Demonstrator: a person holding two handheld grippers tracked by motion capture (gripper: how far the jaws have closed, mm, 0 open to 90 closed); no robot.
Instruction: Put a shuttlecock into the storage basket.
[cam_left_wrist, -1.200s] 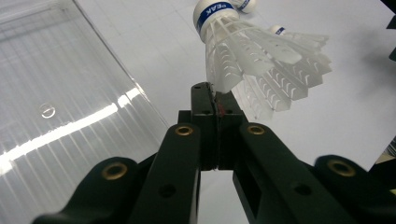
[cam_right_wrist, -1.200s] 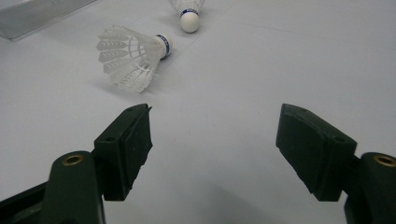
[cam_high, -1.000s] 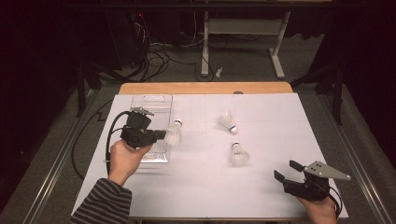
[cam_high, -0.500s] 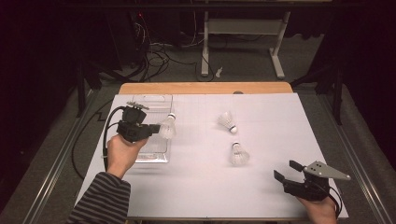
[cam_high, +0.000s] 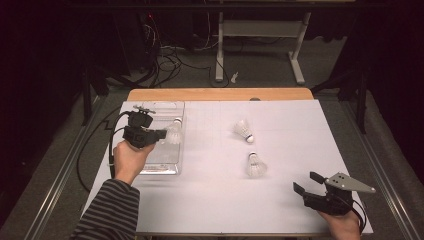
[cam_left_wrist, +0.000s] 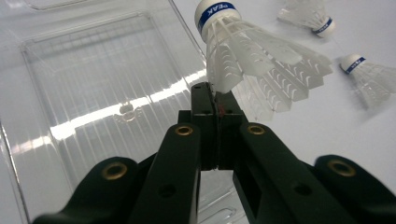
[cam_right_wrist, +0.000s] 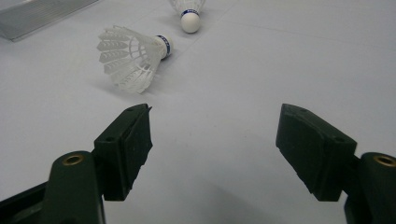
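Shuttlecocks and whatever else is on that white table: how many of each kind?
White shuttlecocks: 3 (one held by the left gripper at; two lying at and)
Clear plastic tray: 1
Total: 4

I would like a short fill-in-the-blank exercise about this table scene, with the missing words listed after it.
1. The left tongs are shut on the skirt of a ____.
2. The right tongs stand ____, with nothing between them.
3. ____ shuttlecocks lie on the white sheet.
4. The held shuttlecock hangs over the edge of a clear plastic ____.

Missing words: shuttlecock; open; two; tray
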